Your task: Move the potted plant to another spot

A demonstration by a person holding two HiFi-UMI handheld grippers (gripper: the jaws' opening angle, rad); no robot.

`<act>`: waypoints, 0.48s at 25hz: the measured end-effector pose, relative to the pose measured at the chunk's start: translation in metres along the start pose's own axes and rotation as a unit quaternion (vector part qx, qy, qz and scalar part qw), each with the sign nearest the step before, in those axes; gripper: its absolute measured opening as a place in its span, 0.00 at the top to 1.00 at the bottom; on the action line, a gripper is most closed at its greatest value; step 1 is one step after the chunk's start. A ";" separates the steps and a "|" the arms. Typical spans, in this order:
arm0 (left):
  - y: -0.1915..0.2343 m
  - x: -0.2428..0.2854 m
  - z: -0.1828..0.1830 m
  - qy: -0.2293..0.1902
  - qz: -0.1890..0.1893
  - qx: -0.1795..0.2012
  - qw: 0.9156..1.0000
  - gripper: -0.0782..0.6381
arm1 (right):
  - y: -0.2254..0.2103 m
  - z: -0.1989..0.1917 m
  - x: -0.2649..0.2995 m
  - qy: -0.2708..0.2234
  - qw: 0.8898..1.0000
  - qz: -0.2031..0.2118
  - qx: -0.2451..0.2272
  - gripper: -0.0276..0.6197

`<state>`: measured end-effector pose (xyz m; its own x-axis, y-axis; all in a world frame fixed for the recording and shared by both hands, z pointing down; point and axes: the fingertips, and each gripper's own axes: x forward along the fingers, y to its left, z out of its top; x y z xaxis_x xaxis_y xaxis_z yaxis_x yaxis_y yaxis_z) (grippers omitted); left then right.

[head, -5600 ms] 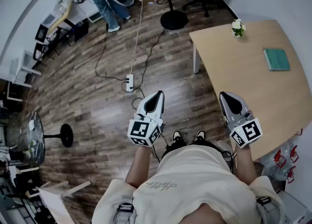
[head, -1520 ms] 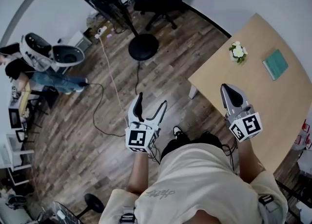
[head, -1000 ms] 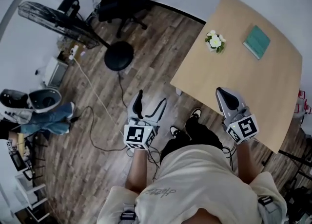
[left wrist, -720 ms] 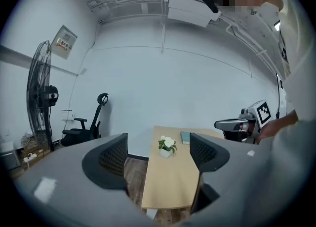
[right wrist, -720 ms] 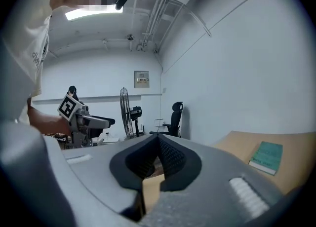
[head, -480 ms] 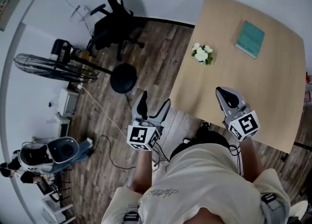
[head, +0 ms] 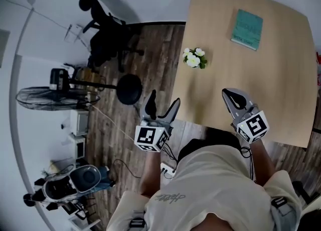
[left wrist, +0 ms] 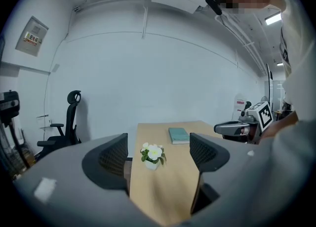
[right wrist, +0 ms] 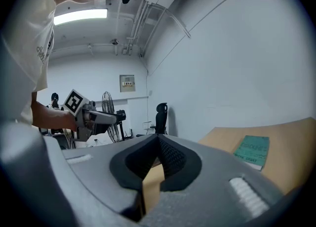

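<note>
Left gripper view lines the potted plant [left wrist: 152, 155] up beyond my wide-spread left gripper [head: 164, 100], right gripper [head: 233, 96] closed empty; it looks light, blooms fragile, so I'd pinch the pot [left wrist: 151, 165].

The head camera looks steeply down past the person's chest [head: 210, 185] onto the wooden table [head: 281, 74] and floor [head: 150, 49]. The left gripper view sits low at the table's near edge, facing level across it toward the potted plant [left wrist: 152, 155] and teal book [left wrist: 178, 135]; the right gripper view, equally low, shares that book.
</note>
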<state>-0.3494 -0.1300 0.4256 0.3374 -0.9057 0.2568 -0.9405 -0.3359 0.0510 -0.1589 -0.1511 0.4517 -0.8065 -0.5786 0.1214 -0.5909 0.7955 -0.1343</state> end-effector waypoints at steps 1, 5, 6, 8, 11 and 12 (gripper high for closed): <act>-0.003 0.006 0.001 0.001 -0.006 0.002 1.000 0.33 | -0.002 -0.001 -0.002 -0.001 1.000 -0.004 0.003 0.95; -0.016 0.024 -0.002 0.011 -0.033 0.005 0.999 0.33 | -0.009 -0.003 -0.013 -0.003 1.000 -0.022 0.010 0.95; -0.018 0.027 -0.002 0.013 -0.039 0.007 0.999 0.33 | -0.011 -0.001 -0.015 -0.004 1.000 -0.028 0.009 0.95; -0.018 0.032 -0.002 0.016 -0.051 0.009 0.999 0.33 | -0.014 0.001 -0.017 -0.007 0.999 -0.040 0.010 0.95; -0.016 0.039 -0.003 0.019 -0.067 0.010 0.998 0.33 | -0.011 0.006 -0.019 -0.007 0.998 -0.058 0.012 0.95; -0.015 0.042 -0.004 0.020 -0.073 0.011 0.997 0.33 | -0.009 0.009 -0.019 -0.005 0.998 -0.064 0.008 0.95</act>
<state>-0.3213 -0.1619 0.4392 0.4690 -0.8352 0.2873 -0.8798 -0.4703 0.0689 -0.1387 -0.1493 0.4423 -0.7248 -0.6766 0.1297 -0.6889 0.7123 -0.1344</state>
